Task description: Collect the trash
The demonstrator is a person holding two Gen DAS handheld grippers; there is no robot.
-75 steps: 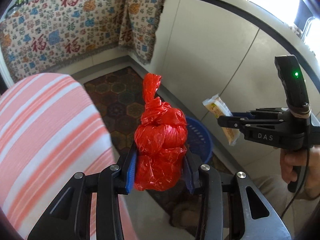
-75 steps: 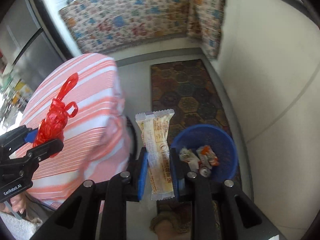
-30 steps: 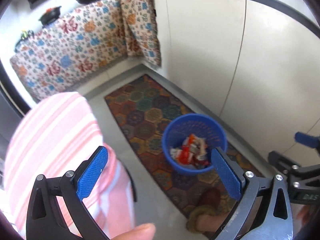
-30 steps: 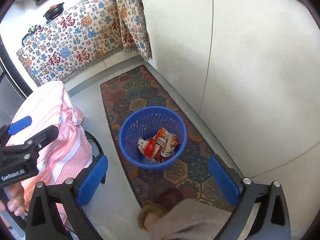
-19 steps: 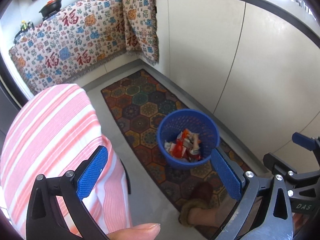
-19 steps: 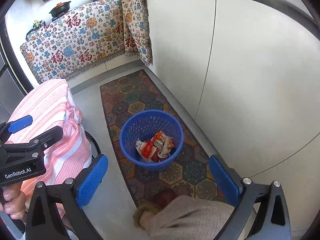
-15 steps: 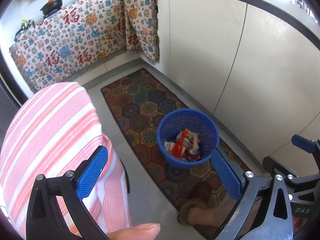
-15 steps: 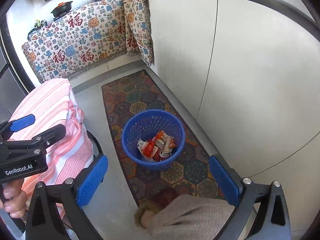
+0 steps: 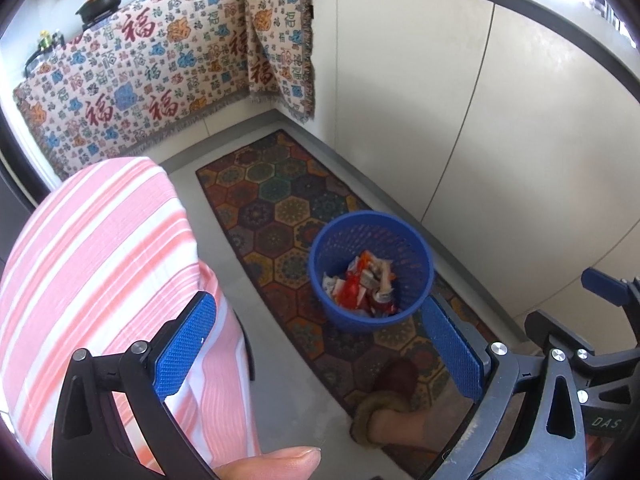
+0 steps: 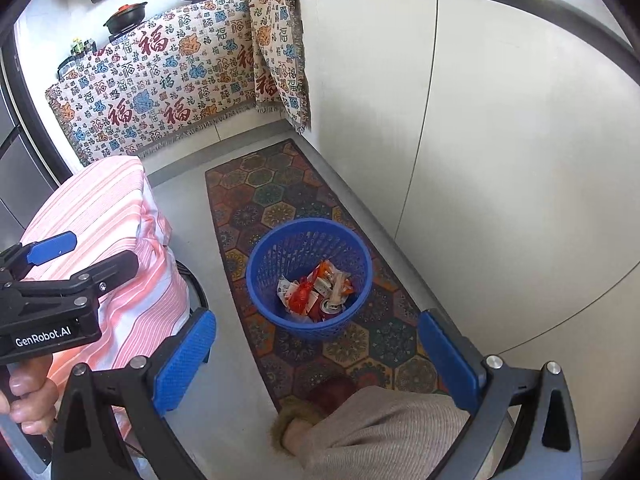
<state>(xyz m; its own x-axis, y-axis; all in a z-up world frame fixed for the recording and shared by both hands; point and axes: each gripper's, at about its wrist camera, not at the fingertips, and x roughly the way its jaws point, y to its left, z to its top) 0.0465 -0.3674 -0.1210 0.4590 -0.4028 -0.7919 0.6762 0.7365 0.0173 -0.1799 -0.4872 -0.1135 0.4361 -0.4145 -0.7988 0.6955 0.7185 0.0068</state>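
- Trash point(image 9: 362, 286) lies in a heap at the bottom of the blue basket point(image 9: 320, 264), right of centre in the left wrist view: red plastic, pale wrappers and what looks like a crushed can.
- In the right wrist view the same basket point(image 10: 260, 276) stands at centre frame on the patterned rug point(image 10: 256, 192), close to the white cabinet fronts on the right.
- The left gripper point(image 9: 320, 346) hangs above the floor with its blue pads spread wide and nothing between them; the basket shows through the gap.
- The right gripper point(image 10: 316, 360) is likewise spread wide and empty, with the basket framed between its pads.
- The striped pink cloth point(image 9: 92, 248) at the left of both views shows no litter on the part in view, and none shows on the rug or bare floor.
- Judging by this, the collecting is done or nearly so: what is visible is already in the basket.
- What may remain is out of frame, so I cannot tell whether more pieces wait elsewhere.
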